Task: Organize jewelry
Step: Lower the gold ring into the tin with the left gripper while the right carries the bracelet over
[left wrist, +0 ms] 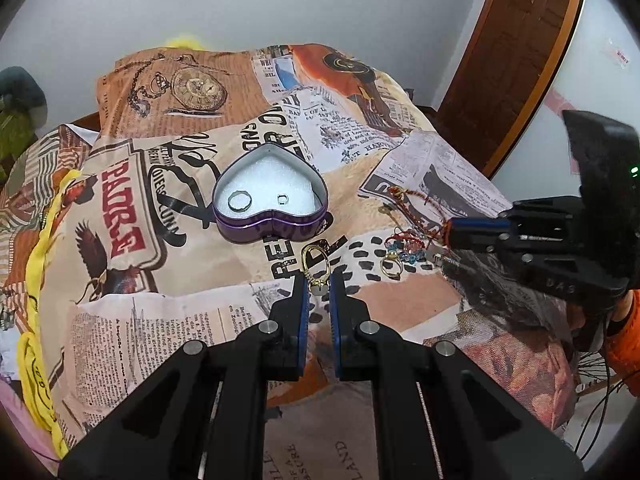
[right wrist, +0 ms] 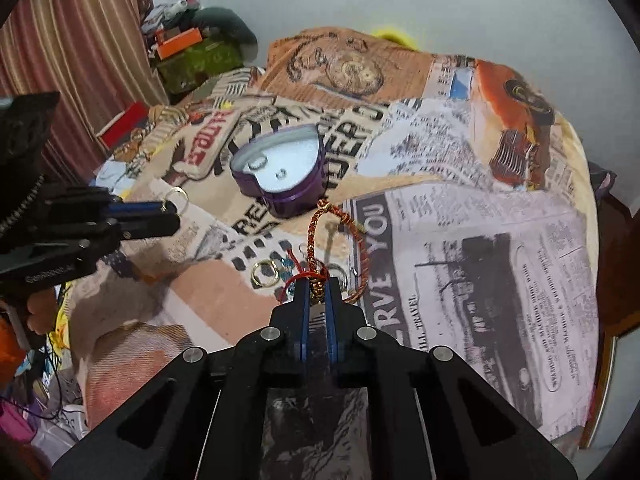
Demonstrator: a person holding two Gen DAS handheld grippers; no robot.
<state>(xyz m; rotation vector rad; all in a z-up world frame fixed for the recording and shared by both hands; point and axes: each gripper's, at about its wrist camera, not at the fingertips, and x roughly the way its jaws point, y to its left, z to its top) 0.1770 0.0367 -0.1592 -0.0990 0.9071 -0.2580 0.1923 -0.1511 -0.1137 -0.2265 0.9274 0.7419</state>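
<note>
A purple heart-shaped tin lies open on the printed cloth, with a silver ring and a small piece on its white foam. My left gripper is shut on a gold ring just in front of the tin. My right gripper is shut on a red-and-gold braided bracelet, lifted above the cloth to the right of the tin. Another gold ring lies by blue beaded pieces.
The collage-print cloth covers a raised surface. A yellow cord runs along its left edge. A wooden door stands at the right. Clutter and a striped curtain are at the far left.
</note>
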